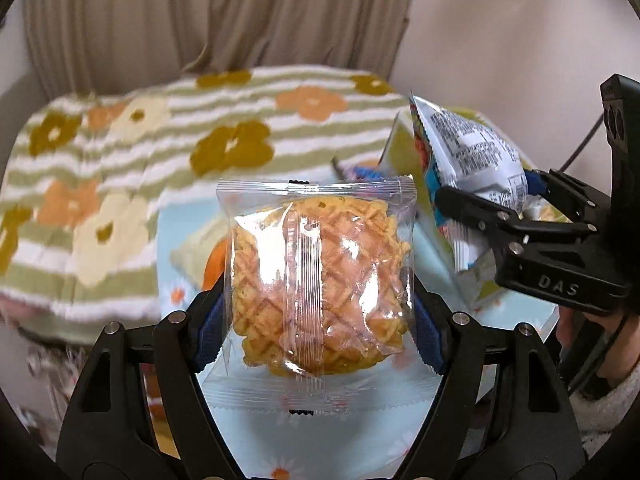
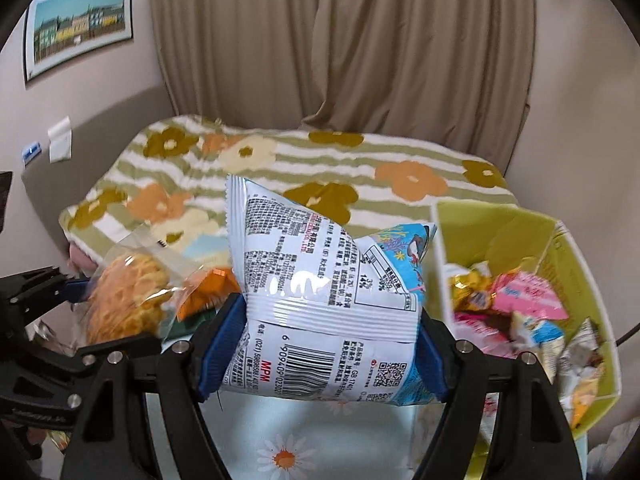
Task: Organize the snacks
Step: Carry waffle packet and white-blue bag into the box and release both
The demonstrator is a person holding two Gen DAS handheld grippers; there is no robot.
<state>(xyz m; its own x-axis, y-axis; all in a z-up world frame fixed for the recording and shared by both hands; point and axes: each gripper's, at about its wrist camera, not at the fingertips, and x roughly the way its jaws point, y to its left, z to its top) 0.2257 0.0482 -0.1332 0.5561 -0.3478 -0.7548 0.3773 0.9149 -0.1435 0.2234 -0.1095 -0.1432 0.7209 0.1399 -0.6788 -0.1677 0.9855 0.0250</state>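
My left gripper (image 1: pixel 320 322) is shut on a clear-wrapped waffle cookie packet (image 1: pixel 320 276), held up above the daisy-print tablecloth (image 1: pixel 280 448). It also shows in the right wrist view (image 2: pixel 128 300), at the left. My right gripper (image 2: pixel 320 344) is shut on a white and blue snack bag (image 2: pixel 320 296) with a barcode, held above the table. That bag also shows at the right of the left wrist view (image 1: pixel 472 152), pinched by the right gripper (image 1: pixel 486 204). A yellow-green box (image 2: pixel 500 224) to the right holds several wrapped snacks (image 2: pixel 520 304).
A bed with a green-striped flower blanket (image 2: pixel 320 168) lies behind the table. Beige curtains (image 2: pixel 340 40) hang at the back. An orange packet (image 2: pixel 208 292) lies on the table between the grippers. A framed picture (image 2: pixel 80 24) hangs on the left wall.
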